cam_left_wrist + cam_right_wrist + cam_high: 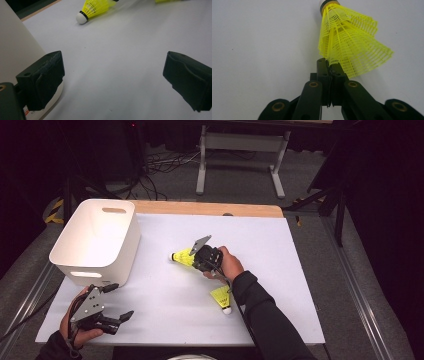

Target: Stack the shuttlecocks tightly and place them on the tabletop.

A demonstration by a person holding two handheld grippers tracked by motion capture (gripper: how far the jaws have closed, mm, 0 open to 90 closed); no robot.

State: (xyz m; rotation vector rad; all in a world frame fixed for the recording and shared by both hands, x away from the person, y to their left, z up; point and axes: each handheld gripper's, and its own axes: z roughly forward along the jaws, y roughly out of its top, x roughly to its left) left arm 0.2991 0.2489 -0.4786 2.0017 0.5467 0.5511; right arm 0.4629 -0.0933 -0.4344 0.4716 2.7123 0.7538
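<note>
A yellow mesh shuttlecock point(182, 257) with a white cork lies near the middle of the white sheet, cork pointing left. My right gripper point(196, 260) is shut on the rim of its skirt; in the right gripper view the jaws point(330, 65) pinch the mesh edge of the shuttlecock point(349, 45). A second yellow shuttlecock point(221, 298) lies on the sheet just below my right wrist. My left gripper point(120, 301) hovers at the front left corner, jaws wide open with nothing between them point(112, 80). From there the held shuttlecock point(93, 8) shows far ahead.
A white plastic bin point(132, 227) with handle cut-outs stands at the table's left, its wall point(15, 50) close beside my left jaw. A white sheet point(300, 270) covers the table; a wooden edge point(210, 209) runs along the back. Cables and a stand lie on the floor beyond.
</note>
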